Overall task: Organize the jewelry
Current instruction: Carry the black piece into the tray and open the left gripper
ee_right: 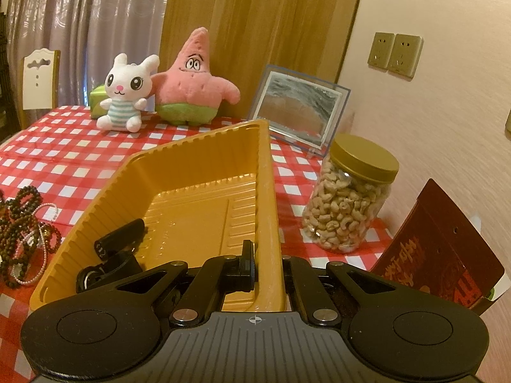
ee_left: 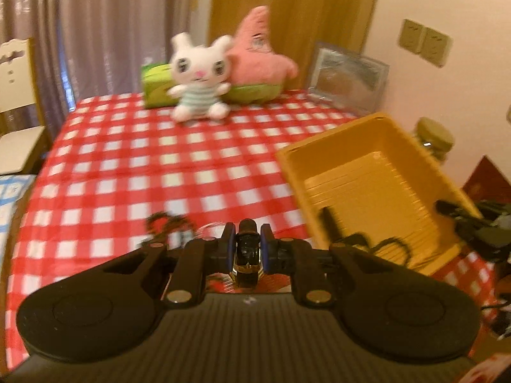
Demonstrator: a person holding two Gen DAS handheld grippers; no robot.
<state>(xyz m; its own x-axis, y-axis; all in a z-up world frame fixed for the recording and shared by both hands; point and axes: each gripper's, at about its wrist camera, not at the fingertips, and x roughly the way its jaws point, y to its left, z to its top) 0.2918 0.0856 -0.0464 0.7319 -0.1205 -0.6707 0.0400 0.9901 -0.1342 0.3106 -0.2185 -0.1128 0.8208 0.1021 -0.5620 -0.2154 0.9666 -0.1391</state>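
Left wrist view shows the left gripper (ee_left: 247,249) closed on a black watch (ee_left: 246,255), held above the red checkered tablecloth (ee_left: 127,166), near the yellow tray (ee_left: 377,172). From the right wrist view, the right gripper (ee_right: 266,266) pinches the near wall of this tray (ee_right: 268,191). A second black watch (ee_right: 111,255) lies inside it. Bead necklaces (ee_right: 22,233) lie on the cloth to the left of the tray.

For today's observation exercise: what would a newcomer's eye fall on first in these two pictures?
Probably the yellow tray tilted up on the red checked tablecloth, its side wall pinched by the right gripper. Then the left gripper holding a black wristwatch, and the pink starfish plush beside a white bunny plush at the back.
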